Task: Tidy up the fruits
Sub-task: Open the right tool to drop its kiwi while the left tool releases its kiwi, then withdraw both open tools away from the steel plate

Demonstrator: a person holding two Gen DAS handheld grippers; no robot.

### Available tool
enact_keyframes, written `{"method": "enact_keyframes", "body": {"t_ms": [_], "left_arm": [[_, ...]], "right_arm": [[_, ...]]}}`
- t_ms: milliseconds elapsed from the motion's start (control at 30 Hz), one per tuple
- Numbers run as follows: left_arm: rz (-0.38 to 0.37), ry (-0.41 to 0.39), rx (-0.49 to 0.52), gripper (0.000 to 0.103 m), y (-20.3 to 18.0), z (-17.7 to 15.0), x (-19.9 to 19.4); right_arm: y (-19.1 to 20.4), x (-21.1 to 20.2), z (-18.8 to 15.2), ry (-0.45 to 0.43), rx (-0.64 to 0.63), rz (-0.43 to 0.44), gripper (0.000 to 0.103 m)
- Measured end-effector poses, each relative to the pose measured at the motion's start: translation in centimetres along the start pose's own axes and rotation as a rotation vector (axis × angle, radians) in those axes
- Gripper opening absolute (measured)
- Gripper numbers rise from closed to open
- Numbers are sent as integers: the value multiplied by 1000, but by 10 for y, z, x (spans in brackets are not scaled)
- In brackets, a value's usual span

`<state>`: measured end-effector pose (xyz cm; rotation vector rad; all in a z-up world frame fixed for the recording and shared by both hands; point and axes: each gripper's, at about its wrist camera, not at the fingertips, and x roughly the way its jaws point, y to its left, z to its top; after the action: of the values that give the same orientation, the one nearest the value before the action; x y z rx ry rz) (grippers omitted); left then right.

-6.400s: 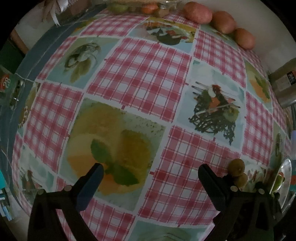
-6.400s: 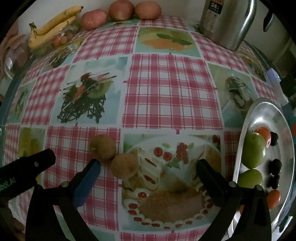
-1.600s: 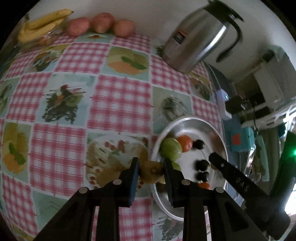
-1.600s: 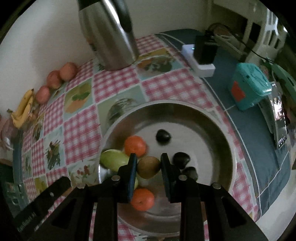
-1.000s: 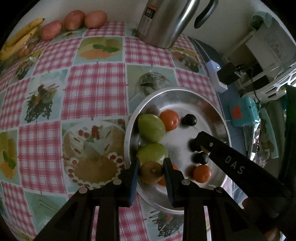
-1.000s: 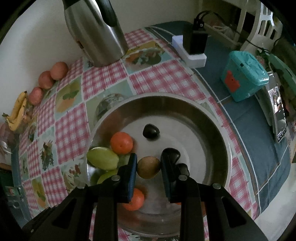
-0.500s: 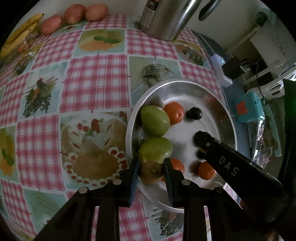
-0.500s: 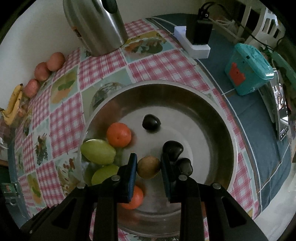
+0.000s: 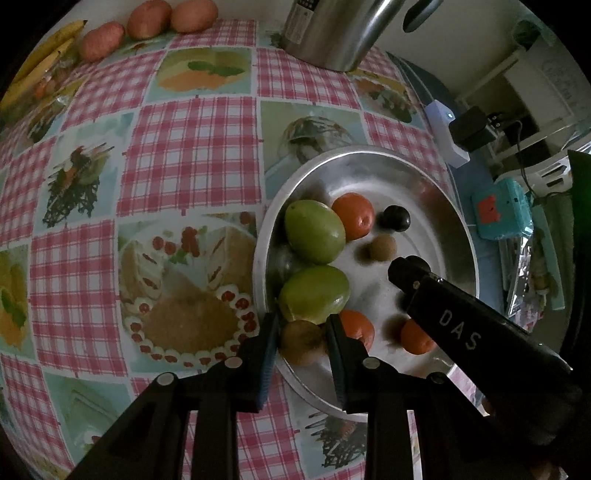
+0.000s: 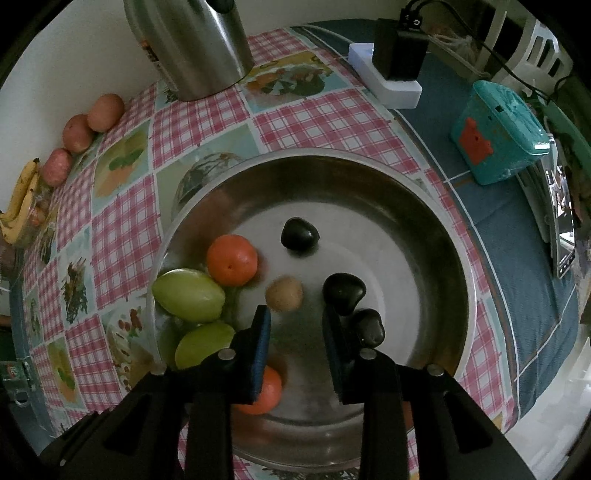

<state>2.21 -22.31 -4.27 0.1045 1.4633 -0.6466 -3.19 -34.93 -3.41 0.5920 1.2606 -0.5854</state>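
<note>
My left gripper (image 9: 301, 341) is shut on a brown kiwi (image 9: 302, 342) above the near rim of the metal bowl (image 9: 439, 192). My right gripper (image 10: 295, 332) is open over the bowl (image 10: 424, 206), empty. A second kiwi (image 10: 284, 294) lies loose in the bowl just ahead of its fingertips; it also shows in the left wrist view (image 9: 383, 248). The bowl holds two green fruits (image 9: 314, 232), oranges (image 9: 352, 216) and dark plums (image 10: 299, 236).
A steel kettle (image 10: 192, 44) stands behind the bowl. Red apples (image 9: 144, 24) and bananas (image 10: 18, 203) lie at the table's far edge. A white power strip (image 10: 391, 85) and a teal box (image 10: 498, 144) sit on the blue cloth to the right.
My right gripper has opened and let its kiwi drop into the bowl, where it rolled slightly forward. My left gripper still holds its kiwi at the bowl's rim.
</note>
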Motion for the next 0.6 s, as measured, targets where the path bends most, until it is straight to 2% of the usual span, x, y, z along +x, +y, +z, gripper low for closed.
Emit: {"method": "enact_keyframes", "body": {"t_ms": [167, 400, 600], "left_arm": [[-5, -1, 3, 46, -1, 0, -1], [-7, -7, -16, 46, 6, 2, -4], [6, -18, -78, 57, 26, 7, -10]], "right_arm": [[0, 0, 0, -2, 1, 0, 35], [2, 0, 2, -3, 0, 1, 35], [2, 0, 1, -6, -1, 1, 35]]}}
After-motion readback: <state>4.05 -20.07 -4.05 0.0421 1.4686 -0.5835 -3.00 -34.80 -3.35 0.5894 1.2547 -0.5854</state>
